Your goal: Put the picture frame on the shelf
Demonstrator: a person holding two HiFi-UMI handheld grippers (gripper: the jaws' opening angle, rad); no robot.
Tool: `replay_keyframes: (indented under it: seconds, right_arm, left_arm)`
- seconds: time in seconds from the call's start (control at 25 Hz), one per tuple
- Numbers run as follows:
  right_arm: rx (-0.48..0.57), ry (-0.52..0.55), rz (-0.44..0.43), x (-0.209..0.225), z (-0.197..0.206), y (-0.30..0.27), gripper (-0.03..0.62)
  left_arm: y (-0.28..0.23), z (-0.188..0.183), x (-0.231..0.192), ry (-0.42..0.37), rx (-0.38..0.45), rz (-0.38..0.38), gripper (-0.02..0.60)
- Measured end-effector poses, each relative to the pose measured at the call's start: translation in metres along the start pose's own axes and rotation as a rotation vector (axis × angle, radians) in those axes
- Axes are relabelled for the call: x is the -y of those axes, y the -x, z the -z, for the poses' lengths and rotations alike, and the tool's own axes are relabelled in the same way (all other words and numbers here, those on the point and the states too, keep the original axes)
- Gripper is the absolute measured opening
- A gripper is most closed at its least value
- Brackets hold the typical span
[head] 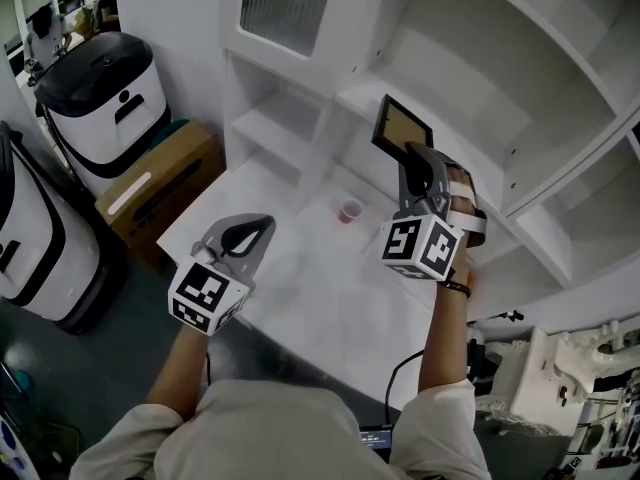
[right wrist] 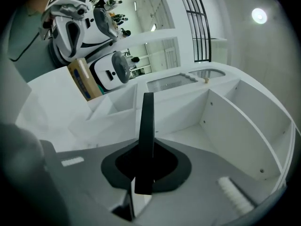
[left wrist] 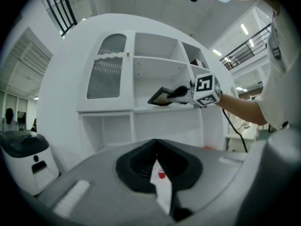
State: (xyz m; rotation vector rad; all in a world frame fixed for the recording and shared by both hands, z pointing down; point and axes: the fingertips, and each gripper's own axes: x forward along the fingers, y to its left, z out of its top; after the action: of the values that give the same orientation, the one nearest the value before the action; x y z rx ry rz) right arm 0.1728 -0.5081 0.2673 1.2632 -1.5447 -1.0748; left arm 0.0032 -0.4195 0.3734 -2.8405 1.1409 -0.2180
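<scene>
Picture frame [head: 402,128]: dark-rimmed with a tan face, clear of the table and up at the front of the open shelving, tilted with its face turned up and to the left in my head view

Right gripper [head: 415,158]: clamped on the frame's near edge; in the right gripper view I see the frame edge-on, a dark upright strip running between the two jaws with the pads on either side of it

Frame against the shelf: it sits level with the middle shelf board [left wrist: 157,108] in the left gripper view; I cannot tell whether its far edge touches the board

Left gripper [head: 255,230]: clenched and holding nothing, jaws together in its own view, hanging low over the near left part of the table, well apart from the frame

Shelf unit [head: 480,78]: white, several open compartments, with a ribbed glass door [head: 285,3] at the upper left

Table [head: 300,298]: white top in front of the unit

Small red cup [head: 349,210]: standing alone on the table, between the two grippers and nearer the shelving

Marker cubes: one on each gripper, the right one [head: 418,246] just above my wrist

Surroundings: a cardboard box [head: 170,173] on the floor left of the table, and beside it a white machine with a black top [head: 105,98]
</scene>
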Motion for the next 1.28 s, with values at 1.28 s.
replay_keyframes:
  seconds: [1.28]
  right_arm:
    - [-0.091, 0.165, -0.056, -0.019, 0.022, -0.053, 0.055]
  left_arm:
    - [-0.010, 0.014, -0.013, 0.040, -0.025, 0.013, 0.000]
